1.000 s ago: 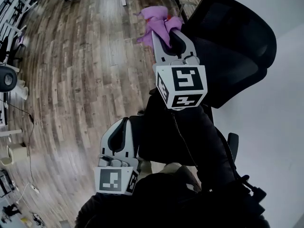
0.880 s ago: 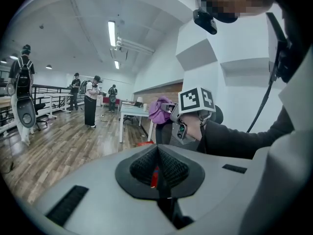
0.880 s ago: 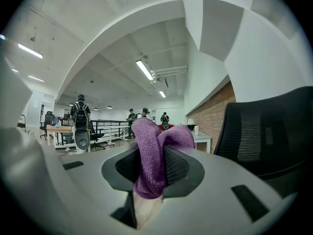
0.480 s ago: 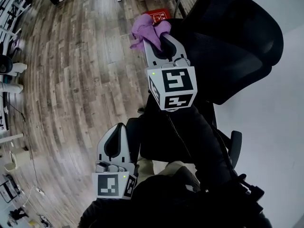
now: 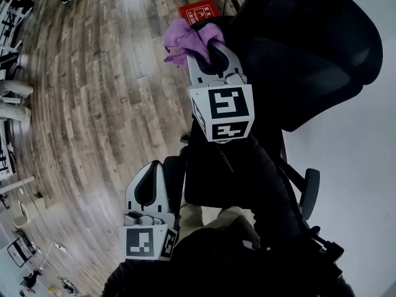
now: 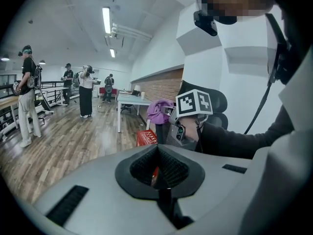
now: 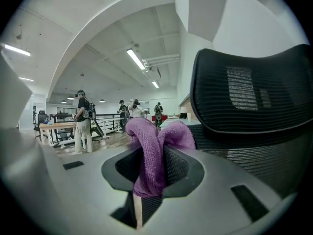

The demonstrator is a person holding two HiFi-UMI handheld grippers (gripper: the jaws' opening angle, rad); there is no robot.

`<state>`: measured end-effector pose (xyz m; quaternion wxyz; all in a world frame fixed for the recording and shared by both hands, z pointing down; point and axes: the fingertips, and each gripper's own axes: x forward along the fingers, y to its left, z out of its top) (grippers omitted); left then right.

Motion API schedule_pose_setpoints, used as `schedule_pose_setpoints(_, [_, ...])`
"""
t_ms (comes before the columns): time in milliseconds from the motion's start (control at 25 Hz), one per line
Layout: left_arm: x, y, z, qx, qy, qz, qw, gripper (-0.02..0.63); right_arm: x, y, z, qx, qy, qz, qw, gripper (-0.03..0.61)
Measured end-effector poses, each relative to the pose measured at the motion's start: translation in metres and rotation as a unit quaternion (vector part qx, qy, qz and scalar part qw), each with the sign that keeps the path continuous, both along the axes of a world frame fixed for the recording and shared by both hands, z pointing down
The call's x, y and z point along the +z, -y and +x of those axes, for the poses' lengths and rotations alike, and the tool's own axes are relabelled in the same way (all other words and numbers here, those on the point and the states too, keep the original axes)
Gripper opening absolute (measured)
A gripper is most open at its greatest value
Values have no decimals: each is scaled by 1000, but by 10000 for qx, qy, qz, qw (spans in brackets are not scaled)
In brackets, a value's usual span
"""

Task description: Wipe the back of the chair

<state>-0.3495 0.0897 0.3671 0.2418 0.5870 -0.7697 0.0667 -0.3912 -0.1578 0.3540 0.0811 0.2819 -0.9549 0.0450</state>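
The left gripper is hanging nearest the wearer, left of the chair and low beside its seat. Its jaws are pressing together with nothing between them. The chair's armrest is sticking out on the chair's far right side, well apart from this gripper.

Farther out, the right gripper is reaching up along the left edge of the chair's black mesh back. Its jaws are clamping a purple cloth, which is bunching up above the tips in two folds. The cloth is sitting just beside the chair back; contact cannot be told.

Beyond the chair, a red box is lying on the wooden floor. Far past the chair, several people are standing near a white table.
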Motion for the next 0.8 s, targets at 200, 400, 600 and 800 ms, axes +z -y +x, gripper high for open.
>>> schedule_pose_setpoints(200, [4, 11, 6, 113, -32, -49, 9999, 3, 0, 9, 13, 94, 37, -23, 9999, 97])
schedule_pose_setpoints(400, [6, 20, 21, 265, -51, -53, 9996, 3, 1, 17, 31, 202, 8, 10, 9998, 95])
schedule_pose_setpoints(600, [3, 29, 34, 372, -46, -47, 9993, 3, 1, 28, 53, 363, -33, 22, 9993, 97])
schedule_pose_setpoints(800, [2, 39, 53, 557, -67, -29, 9984, 3, 1, 41, 79, 528, -95, 29, 9986, 97])
